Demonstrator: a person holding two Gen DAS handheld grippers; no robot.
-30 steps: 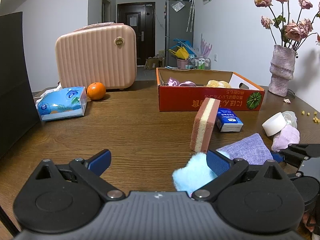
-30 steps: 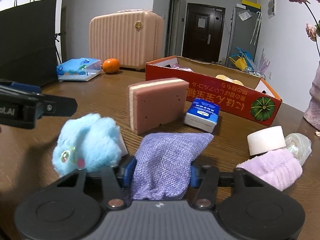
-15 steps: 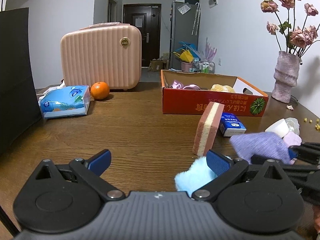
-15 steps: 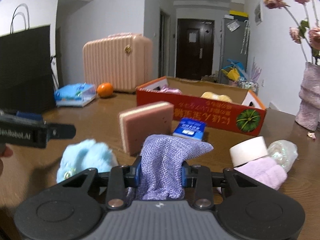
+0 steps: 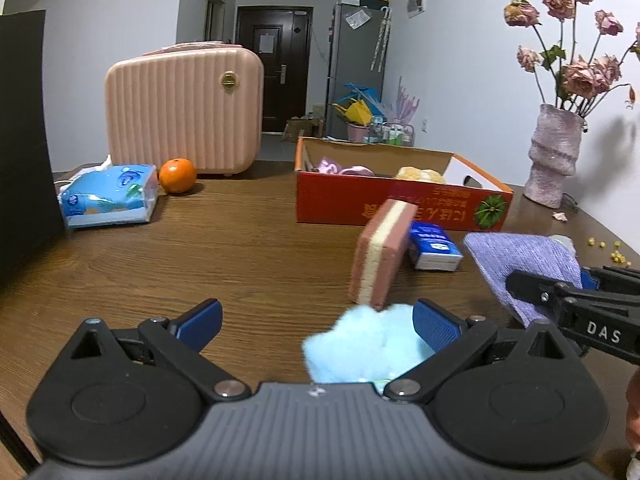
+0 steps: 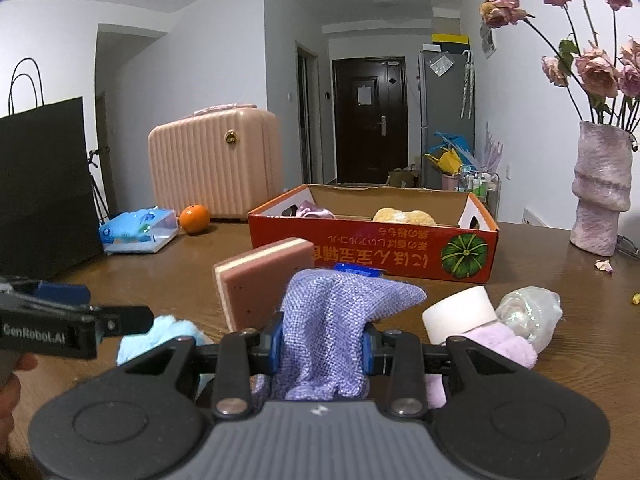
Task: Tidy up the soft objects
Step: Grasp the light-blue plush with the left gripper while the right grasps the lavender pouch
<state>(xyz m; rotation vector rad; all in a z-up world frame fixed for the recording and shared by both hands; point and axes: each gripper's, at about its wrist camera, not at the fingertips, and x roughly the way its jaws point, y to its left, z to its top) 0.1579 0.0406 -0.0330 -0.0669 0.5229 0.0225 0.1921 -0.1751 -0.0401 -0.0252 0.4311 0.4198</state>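
My right gripper (image 6: 324,344) has its jaws clamped on a lilac coarse-woven cloth (image 6: 332,320), bunched and drooping, lifted off the dark wooden bench (image 5: 224,252). My left gripper (image 5: 316,322) holds its jaws wide, a fluffy sky-blue plush toy (image 5: 360,348) lying between them on the bench. Behind stand a pink-and-cream sponge block (image 6: 264,280) and a red cardboard box (image 6: 372,248); beyond, white walls and a dark door (image 6: 370,128).

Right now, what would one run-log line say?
right gripper: shut on purple cloth | left gripper: open beside blue plush | red box: ahead
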